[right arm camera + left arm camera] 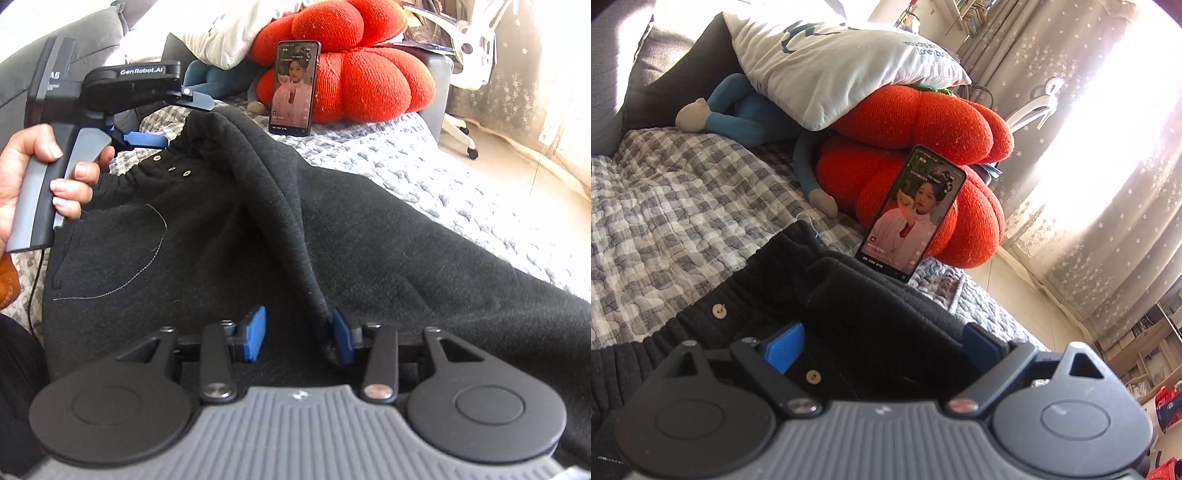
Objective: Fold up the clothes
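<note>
A pair of black trousers is spread across a bed covered by a grey-and-white checked quilt. The elastic waistband, with its small pale buttons, is raised off the quilt toward a phone that is propped upright against a red pumpkin-shaped cushion. A white printed pillow is seen resting on that cushion, with a blue plush toy tucked beneath it. Flower-patterned curtains are lit brightly from behind, a white swivel chair stands beside the bed, and pale flooring and wooden shelving are visible at the room's edge.

The left gripper, held by a hand, is shown with its jaws spread wide about the waistband edge; no pinch on the cloth can be made out. The right gripper is shown with its jaws parted, a ridge of trouser fabric lying against one blue pad while the other pad stands clear.
</note>
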Demonstrator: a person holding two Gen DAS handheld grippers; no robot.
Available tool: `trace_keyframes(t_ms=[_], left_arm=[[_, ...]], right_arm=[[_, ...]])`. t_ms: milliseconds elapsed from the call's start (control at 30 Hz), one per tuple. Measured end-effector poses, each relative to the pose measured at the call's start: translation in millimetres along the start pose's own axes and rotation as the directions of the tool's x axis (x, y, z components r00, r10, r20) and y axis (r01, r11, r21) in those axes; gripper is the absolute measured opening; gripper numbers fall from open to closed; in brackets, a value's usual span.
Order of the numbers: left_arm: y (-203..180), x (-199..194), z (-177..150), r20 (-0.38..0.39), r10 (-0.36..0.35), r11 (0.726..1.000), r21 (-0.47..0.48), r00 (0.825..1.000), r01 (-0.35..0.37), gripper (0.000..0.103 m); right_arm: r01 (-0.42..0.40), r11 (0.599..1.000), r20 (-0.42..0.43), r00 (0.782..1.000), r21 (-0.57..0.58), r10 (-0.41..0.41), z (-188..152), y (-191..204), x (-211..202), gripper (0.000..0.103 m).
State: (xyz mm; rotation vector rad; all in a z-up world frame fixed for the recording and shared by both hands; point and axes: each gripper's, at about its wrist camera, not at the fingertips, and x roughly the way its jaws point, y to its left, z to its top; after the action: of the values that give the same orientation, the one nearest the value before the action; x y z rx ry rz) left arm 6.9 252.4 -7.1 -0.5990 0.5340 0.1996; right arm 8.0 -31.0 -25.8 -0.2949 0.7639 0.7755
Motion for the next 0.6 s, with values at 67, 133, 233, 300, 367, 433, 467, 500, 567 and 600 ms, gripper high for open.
trace_keyframes(t_ms=[67, 133, 233, 300, 367, 433, 467, 500, 567, 600], left_arm=[[0.8, 0.1, 1.4, 0.006, 0.006, 1.0, -0.006, 1.0, -0.006, 0.093], [2.4, 1.3, 2.5, 0.009, 0.011, 1.0, -0.015, 1.0, -0.01, 0.093], [4.5, 3.2, 3.6, 0.007, 0.014, 1.0, -0.024, 1.0, -0.014, 0.093], [5.6, 4.4, 4.1, 0.005, 0.015, 0.999, -0.029, 1.0, -0.015, 0.093], [5.7, 5.2, 4.0, 0.003, 0.014, 0.999, -0.033, 1.0, -0.014, 0.093], [5.6, 5.8, 3.7, 0.001, 0.011, 0.999, -0.037, 1.0, -0.011, 0.093], [5.5, 5.9, 3.5, -0.001, 0.01, 0.999, -0.039, 1.0, -0.01, 0.093], [5.5, 6.0, 3.4, -0.002, 0.008, 0.999, -0.041, 1.0, -0.008, 0.093], [5.7, 6.0, 3.4, -0.003, 0.005, 0.999, -0.046, 1.0, -0.005, 0.093], [6.0, 5.8, 3.4, -0.003, 0.004, 0.999, -0.048, 1.0, -0.005, 0.093]], right_arm=[[0.032, 0.999, 0.019, 0.999, -0.008, -0.031, 0.0, 1.3, 0.4, 0.045], [0.061, 0.998, 0.044, 0.997, 0.0, -0.061, 0.5, 0.9, -0.1, 0.045], [0.103, 0.994, 0.103, 0.989, 0.033, -0.105, 2.2, -1.4, -2.1, 0.045], [0.129, 0.99, 0.142, 0.98, 0.054, -0.135, 3.4, -2.8, -3.4, 0.045], [0.136, 0.989, 0.174, 0.974, 0.061, -0.145, 5.8, -3.4, -3.1, 0.045], [0.134, 0.989, 0.198, 0.97, 0.058, -0.143, 8.7, -3.2, -2.4, 0.045], [0.133, 0.99, 0.201, 0.969, 0.052, -0.141, 10.5, -2.8, -1.6, 0.045], [0.142, 0.989, 0.204, 0.968, 0.044, -0.148, 11.1, -1.2, -0.6, 0.045], [0.159, 0.987, 0.21, 0.964, 0.027, -0.161, 12.3, 1.9, 1.2, 0.045], [0.161, 0.987, 0.213, 0.964, 0.02, -0.162, 12.6, 2.9, 1.3, 0.044]])
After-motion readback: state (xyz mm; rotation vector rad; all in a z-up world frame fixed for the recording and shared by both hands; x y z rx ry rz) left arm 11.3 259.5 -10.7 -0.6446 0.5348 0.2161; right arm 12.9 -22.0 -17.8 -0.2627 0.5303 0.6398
